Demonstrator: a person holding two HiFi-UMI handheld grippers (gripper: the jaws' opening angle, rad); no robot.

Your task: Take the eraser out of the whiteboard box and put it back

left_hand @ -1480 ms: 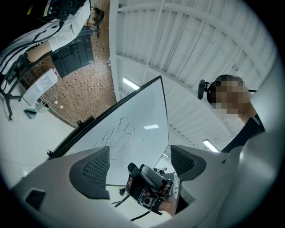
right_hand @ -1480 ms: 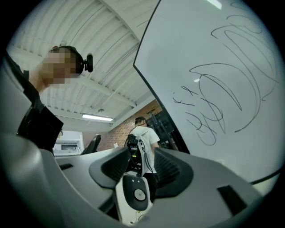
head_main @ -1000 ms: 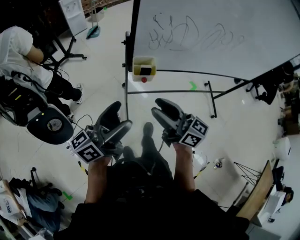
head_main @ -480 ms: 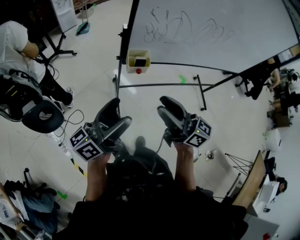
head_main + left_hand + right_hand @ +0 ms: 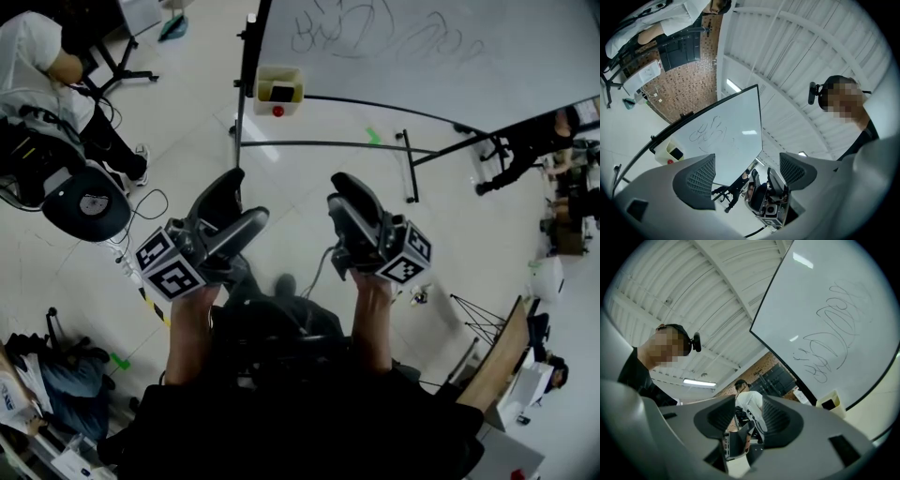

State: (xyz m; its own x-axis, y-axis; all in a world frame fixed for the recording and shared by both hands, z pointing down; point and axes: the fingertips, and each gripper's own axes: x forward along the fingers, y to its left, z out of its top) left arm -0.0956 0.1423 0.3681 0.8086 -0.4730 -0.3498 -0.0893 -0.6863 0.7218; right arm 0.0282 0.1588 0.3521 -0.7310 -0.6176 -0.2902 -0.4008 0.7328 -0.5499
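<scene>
The whiteboard (image 5: pixel 450 66) stands ahead, with a pale yellow box (image 5: pixel 279 90) hung at its lower left corner. A black eraser (image 5: pixel 282 93) sits in the box, above a red knob (image 5: pixel 277 111). My left gripper (image 5: pixel 234 210) and right gripper (image 5: pixel 345 208) are held side by side well short of the box, both open with nothing between the fingers. In the left gripper view the box (image 5: pixel 671 153) shows far off beyond the wide-apart left gripper (image 5: pixel 746 174). The right gripper view shows the box (image 5: pixel 831 402) to the right of the right gripper (image 5: pixel 749 418).
A person in a white shirt (image 5: pixel 37 56) sits at the far left beside a black office chair (image 5: pixel 86 202). The whiteboard's stand legs (image 5: pixel 405 165) cross the floor ahead. Cables (image 5: pixel 141 225) trail at left, and clutter (image 5: pixel 548 281) lines the right side.
The whiteboard and box have slid toward the top of the head view. My right gripper has moved a little up and to the right. Both grippers stay open.
</scene>
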